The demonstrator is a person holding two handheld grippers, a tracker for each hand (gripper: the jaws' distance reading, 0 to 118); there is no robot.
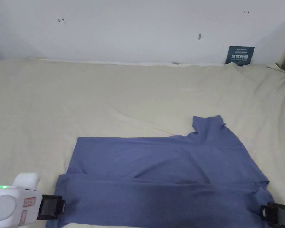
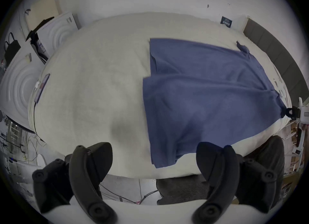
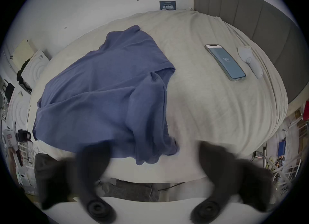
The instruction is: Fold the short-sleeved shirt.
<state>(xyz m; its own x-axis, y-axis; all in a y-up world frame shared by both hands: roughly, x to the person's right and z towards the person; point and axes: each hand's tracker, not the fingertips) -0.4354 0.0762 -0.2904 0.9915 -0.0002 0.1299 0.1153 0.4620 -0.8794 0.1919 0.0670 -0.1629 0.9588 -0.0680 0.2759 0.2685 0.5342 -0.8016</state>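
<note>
Nearest the viewer, at the front edge of a bed (image 1: 139, 89) covered in a cream sheet, two grippers sit at the lower corners of a blue short-sleeved shirt (image 1: 156, 166). The left gripper (image 2: 153, 159) has its jaws spread wide, empty, just beside the shirt's near left corner. The right gripper (image 3: 155, 155), blurred in its own view, also has its jaws wide apart, close to the shirt's near right corner, holding nothing.

The shirt lies flat across the front half of the bed, its near strip folded over the body, one sleeve poking up toward the far right.

Farther right on the sheet lie a phone (image 3: 224, 62) and a pale handheld device (image 3: 250, 61). Beyond, a dark sign (image 1: 240, 55) leans against the white wall (image 1: 124, 29).
</note>
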